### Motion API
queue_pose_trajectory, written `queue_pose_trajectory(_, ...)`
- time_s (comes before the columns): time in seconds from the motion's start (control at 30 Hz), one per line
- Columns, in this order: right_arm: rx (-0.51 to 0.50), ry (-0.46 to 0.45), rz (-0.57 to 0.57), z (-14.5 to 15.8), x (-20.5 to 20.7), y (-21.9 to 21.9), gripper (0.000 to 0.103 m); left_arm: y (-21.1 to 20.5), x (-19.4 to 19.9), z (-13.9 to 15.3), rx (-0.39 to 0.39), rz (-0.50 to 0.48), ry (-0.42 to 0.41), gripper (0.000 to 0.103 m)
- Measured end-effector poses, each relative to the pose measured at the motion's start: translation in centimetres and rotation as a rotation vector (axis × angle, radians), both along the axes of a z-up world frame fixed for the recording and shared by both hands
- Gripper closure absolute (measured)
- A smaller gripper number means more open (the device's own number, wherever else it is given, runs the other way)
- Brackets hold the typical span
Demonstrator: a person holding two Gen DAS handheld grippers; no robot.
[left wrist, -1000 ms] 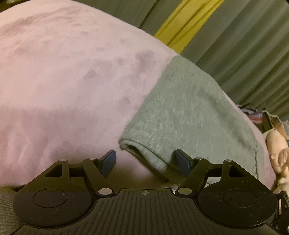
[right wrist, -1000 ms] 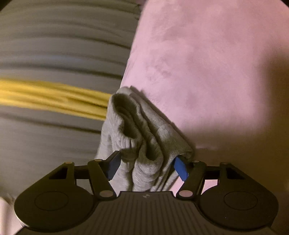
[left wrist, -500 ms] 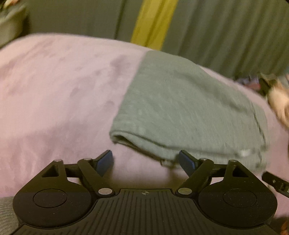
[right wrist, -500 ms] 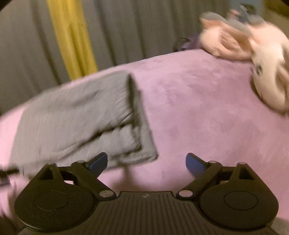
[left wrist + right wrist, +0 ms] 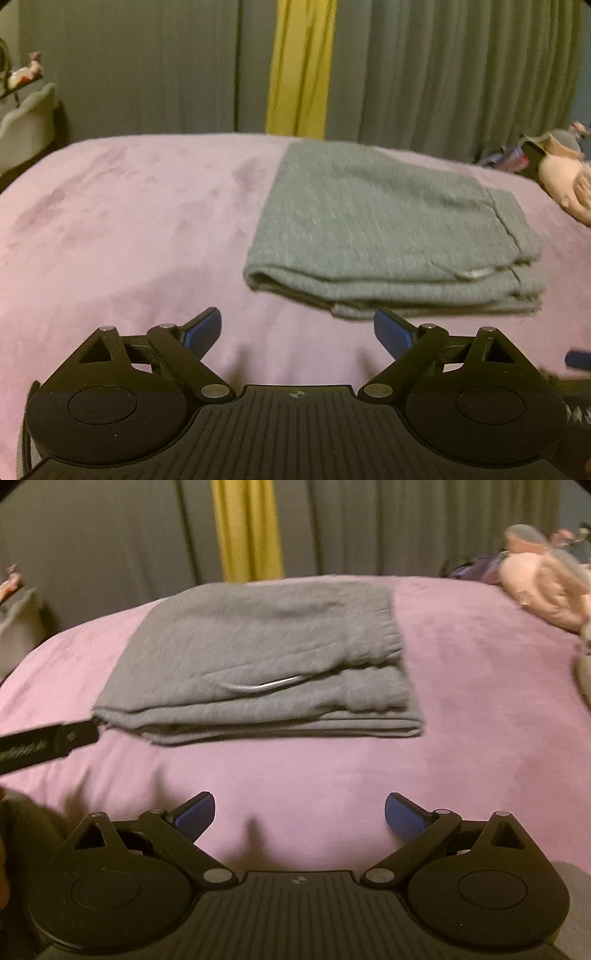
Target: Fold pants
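- At the far left, beyond the bed's edge, a pale scalloped object (image 5: pixel 26 122) sits in shadow against a wall of grey curtains (image 5: pixel 147 66); what it is cannot be told.
- A pink, plush bed cover (image 5: pixel 122 229) fills the middle of both views, with faint darker smudges in its nap.
- The left gripper (image 5: pixel 297 328) hovers over bare pink cover, its blue-tipped jaws spread wide. They have just been opening, and nothing lies between them.
- A yellow strip of curtain (image 5: pixel 301 66) hangs behind the bed, near the centre.
- The grey pants (image 5: pixel 388 225) lie right of centre in the left view, folded into a flat, stacked rectangle on the cover. A short drawstring tip (image 5: pixel 273 683) peeks from between the layers.
- The right gripper (image 5: pixel 299 810) also hangs above bare cover, near the front edge of the pants but apart from them. Its jaws have just been opening too, now very wide, holding nothing.
- At the far right, a pink plush toy (image 5: pixel 543 587) rests on the bed, well apart from the pants.
- Judged from the stack, the last fold looks done and both grippers are clear of the cloth.
- Any next move would call only for smoothing a loose edge or tucking the drawstring; otherwise the task appears complete.
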State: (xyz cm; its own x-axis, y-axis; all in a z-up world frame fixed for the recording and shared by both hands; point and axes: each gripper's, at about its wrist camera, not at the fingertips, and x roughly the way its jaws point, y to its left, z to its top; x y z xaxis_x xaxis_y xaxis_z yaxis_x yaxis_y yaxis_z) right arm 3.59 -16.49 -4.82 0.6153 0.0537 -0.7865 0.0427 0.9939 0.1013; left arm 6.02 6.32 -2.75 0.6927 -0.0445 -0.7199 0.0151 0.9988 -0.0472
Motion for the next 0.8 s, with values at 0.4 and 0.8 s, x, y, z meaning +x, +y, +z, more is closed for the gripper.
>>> queue_pose_trajectory(0.4,-0.1,-0.087,0.073,3.1,-0.6,2.8,0.004,-0.3,0.7,0.3,0.017,-0.017,0.065,0.007)
queue_pose_trajectory(0.8,-0.146,-0.203,0.138,2.3,0.3,3.6,0.004,-2.3,3.3,-1.5,0.046,-0.094,0.048,0.007)
